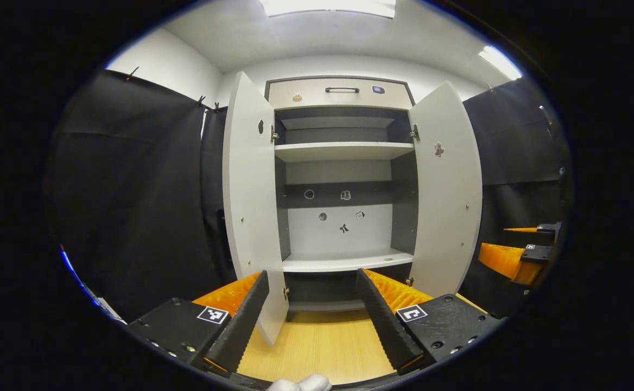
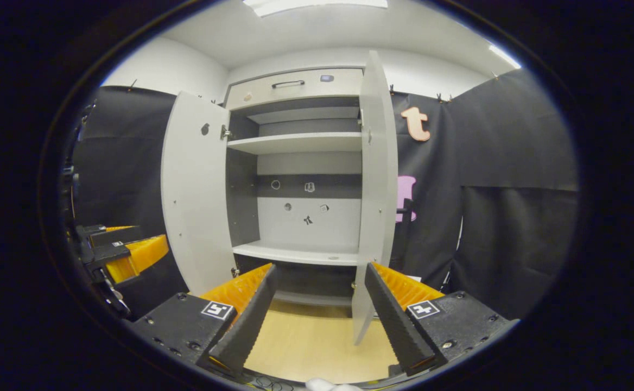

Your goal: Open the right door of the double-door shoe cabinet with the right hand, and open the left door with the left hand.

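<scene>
In the left gripper view, the shoe cabinet [image 1: 344,184] is seen straight ahead with both doors swung wide. The left door [image 1: 252,206] stands nearly edge-on just beyond the left gripper [image 1: 312,312], whose jaws are spread apart with nothing held between them; the door's lower edge is seen close to one finger, though contact cannot be judged from this angle. The right door [image 1: 447,190] is angled outward on the far side. Bare shelves [image 1: 344,151] are exposed inside, and a drawer [image 1: 341,93] with a dark handle sits above them. The right gripper [image 1: 518,255] is seen at the right edge, apart from the cabinet. A wooden floor [image 1: 322,347] lies below.

In the right gripper view, the right door [image 2: 376,190] is seen edge-on beyond the right gripper [image 2: 319,309], whose jaws are likewise apart and empty. The left door [image 2: 197,195] is open, and the left gripper [image 2: 127,252] is seen beside it.
</scene>
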